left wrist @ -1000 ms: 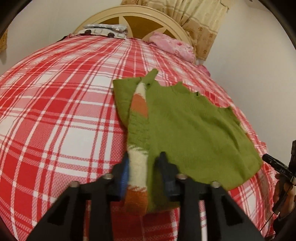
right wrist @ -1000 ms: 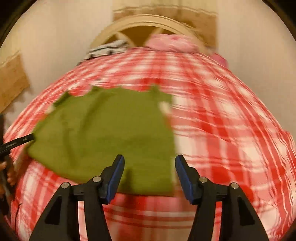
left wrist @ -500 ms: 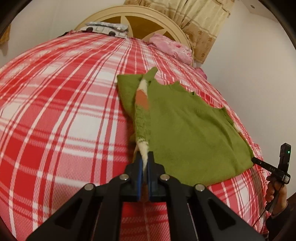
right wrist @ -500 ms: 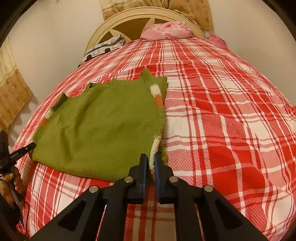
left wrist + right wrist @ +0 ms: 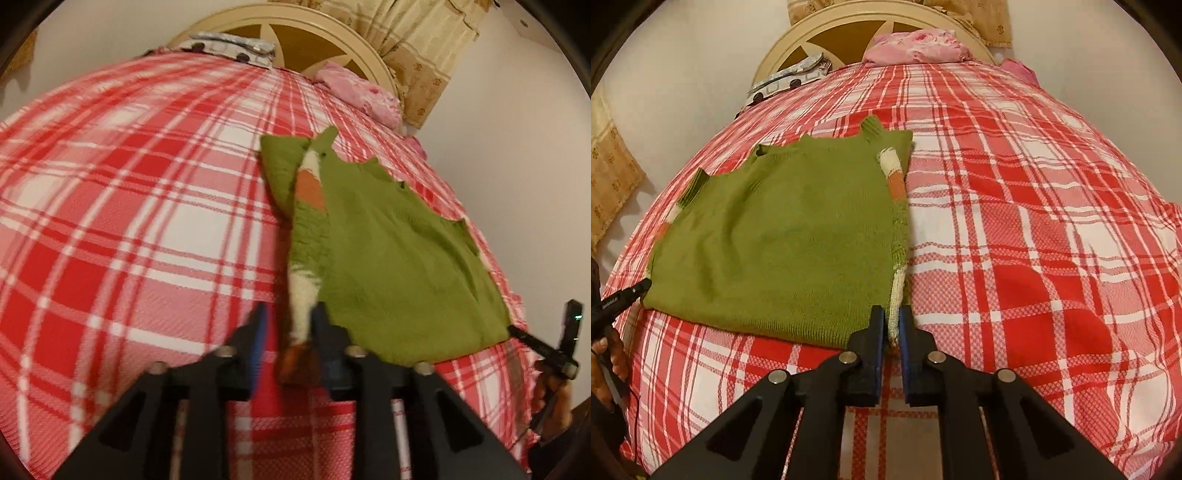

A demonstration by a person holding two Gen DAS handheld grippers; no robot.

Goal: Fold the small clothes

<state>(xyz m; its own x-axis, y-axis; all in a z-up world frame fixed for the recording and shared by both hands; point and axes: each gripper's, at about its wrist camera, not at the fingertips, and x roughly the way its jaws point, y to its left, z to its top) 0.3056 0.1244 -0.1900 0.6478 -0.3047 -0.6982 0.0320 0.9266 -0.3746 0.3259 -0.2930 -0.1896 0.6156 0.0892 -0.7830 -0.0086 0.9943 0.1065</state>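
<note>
Green sweater (image 5: 783, 236) lies flat on the bed (image 5: 1034, 229), neck end toward the headboard (image 5: 849, 33), hem toward the cameras. One striped sleeve (image 5: 308, 236) is folded in along the side edge, w/ its long axis running hem-to-shoulder, straight away from both wrist cams.

Left gripper (image 5: 290, 332): jaws opening, a mid gap now, the sleeve's cuff end between them. View is blurred, so probably only one pad is touching the knit, not a real pinch. Right gripper (image 5: 892, 328): jaws narrow but also parting, the white band of the same sleeve in the slot; pads look v. close to the cloth, but I can't say they press.

Both grippers sit at the same hem corner, so neither is clearly nearer; the sleeve runs dead ahead of each. The opposite side of the sweater lies well away. A person's hand (image 5: 607, 354) w/ a black pen-like device (image 5: 620, 299) sits by that far corner.

Next fold, by my read, turns on the sleeve lying parallel to the body edge.
</note>
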